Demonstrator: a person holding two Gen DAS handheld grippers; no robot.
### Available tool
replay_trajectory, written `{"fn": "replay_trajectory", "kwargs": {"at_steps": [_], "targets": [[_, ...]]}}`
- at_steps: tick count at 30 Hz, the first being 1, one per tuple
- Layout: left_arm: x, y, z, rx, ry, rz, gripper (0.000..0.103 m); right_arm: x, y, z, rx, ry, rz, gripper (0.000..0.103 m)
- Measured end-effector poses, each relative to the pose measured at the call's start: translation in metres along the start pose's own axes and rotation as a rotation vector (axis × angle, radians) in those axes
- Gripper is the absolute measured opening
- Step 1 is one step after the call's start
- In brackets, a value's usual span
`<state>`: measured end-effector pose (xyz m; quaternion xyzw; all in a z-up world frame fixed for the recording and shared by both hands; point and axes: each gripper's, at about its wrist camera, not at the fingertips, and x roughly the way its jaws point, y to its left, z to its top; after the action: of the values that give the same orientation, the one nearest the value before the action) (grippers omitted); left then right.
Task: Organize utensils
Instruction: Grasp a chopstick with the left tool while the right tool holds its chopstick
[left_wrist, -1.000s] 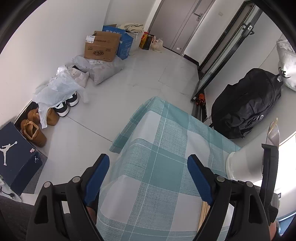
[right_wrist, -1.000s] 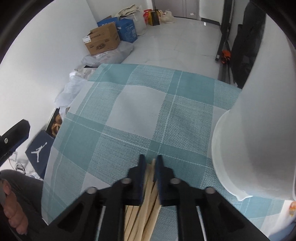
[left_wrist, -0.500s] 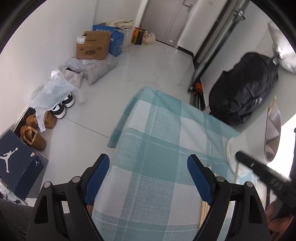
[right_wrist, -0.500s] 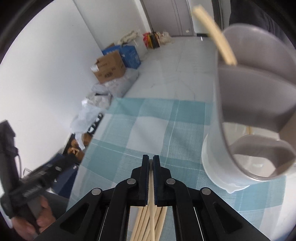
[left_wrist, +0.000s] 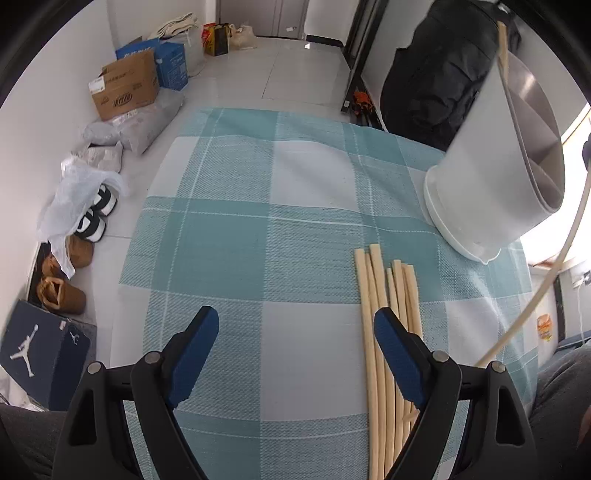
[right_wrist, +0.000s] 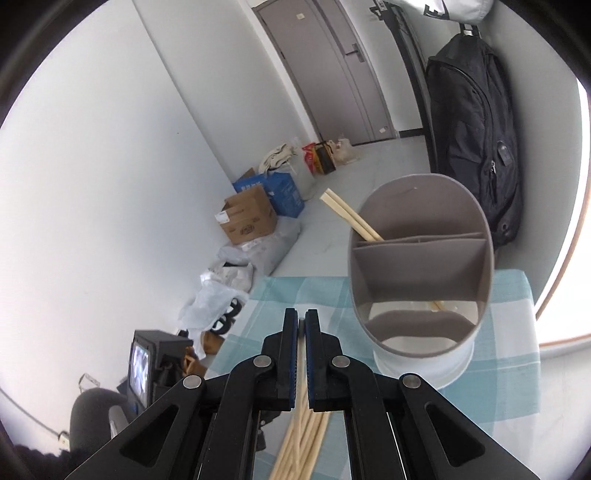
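Through the left wrist camera, the left gripper (left_wrist: 291, 354) hung over a woven teal-and-white checked tablecloth (left_wrist: 236, 236), its blue-padded jaws spread wide with nothing between them. A bundle of pale, round wooden chopsticks (left_wrist: 384, 295) lay flat on the cloth, side by side, running under and just beside the right-hand jaw. Beyond them, toward the upper right, stood a smooth grey plastic utensil holder (left_wrist: 491, 177), oval-mouthed on a white base, with one chopstick leaning out of its far side. A single chopstick (left_wrist: 546, 280) curved through the air along the right edge.

Through the right wrist camera, the right gripper (right_wrist: 301, 354) was pinched narrow on one thin chopstick (right_wrist: 301, 373), which ran back between the blue pads. The loose chopsticks lay on the cloth below it. The holder (right_wrist: 421, 273) stood just ahead and to the right, its interior split by flat partitions; two chopsticks (right_wrist: 349, 216) leaned from the rear compartment.
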<state>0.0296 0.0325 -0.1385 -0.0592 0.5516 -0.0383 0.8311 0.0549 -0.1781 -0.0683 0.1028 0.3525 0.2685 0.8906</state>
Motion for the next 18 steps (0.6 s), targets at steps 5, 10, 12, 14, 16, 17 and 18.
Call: {"fn": "replay_trajectory", "kwargs": {"at_steps": [5, 10, 12, 14, 16, 17, 18], "targets": [[0.010, -0.005, 0.002, 0.016, 0.015, 0.048, 0.083, -0.018, -0.010, -0.005, 0.002, -0.034, 0.016, 0.003], [0.017, -0.007, 0.004, 0.046, 0.018, 0.120, 0.084, -0.037, -0.025, -0.009, 0.014, -0.073, 0.026, 0.003], [0.017, -0.005, 0.004, 0.034, 0.027, 0.116, 0.084, -0.042, -0.030, -0.010, 0.018, -0.083, 0.029, 0.003], [0.018, -0.002, 0.004, 0.007, 0.039, 0.107, 0.084, -0.044, -0.035, -0.011, 0.024, -0.091, 0.038, 0.003], [0.020, -0.003, 0.005, -0.001, 0.048, 0.111, 0.084, -0.045, -0.042, -0.012, 0.046, -0.094, 0.046, 0.003], [0.021, -0.005, 0.006, -0.002, 0.052, 0.108, 0.084, -0.046, -0.044, -0.012, 0.055, -0.094, 0.052, 0.003], [0.022, -0.008, 0.008, 0.000, 0.055, 0.108, 0.084, -0.046, -0.047, -0.012, 0.067, -0.094, 0.060, 0.003]]}}
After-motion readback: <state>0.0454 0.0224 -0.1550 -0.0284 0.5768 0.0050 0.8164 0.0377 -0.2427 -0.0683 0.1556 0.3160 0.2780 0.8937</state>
